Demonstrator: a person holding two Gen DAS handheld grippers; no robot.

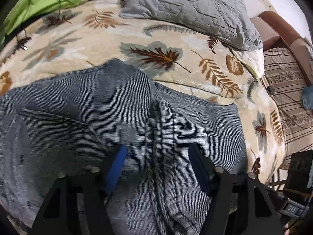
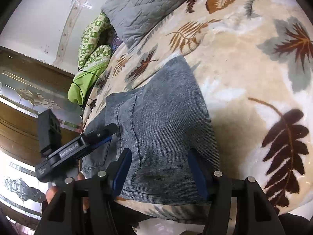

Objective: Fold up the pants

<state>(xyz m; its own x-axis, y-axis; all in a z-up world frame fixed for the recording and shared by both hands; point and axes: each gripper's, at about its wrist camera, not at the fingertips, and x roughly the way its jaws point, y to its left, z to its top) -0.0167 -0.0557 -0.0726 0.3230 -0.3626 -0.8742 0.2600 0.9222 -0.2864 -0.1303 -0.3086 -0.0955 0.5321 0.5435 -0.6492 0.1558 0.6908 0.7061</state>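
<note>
Left wrist view: left claw and right claw both apart astride pants at frame bottom; shallow pinch could slip, spoiling fold.

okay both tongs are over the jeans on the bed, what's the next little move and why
Probably close both tongs on the denim. The left tongs and right tongs each straddle the jeans with blue pads apart, so neither seems to grip yet, and folding needs a hold first.

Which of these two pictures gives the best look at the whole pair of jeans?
The right wrist view: the jeans appear nearly whole, folded on the leaf-patterned blanket. The left wrist view is too close, so the jeans fill the frame and run off its left and bottom edges.
</note>
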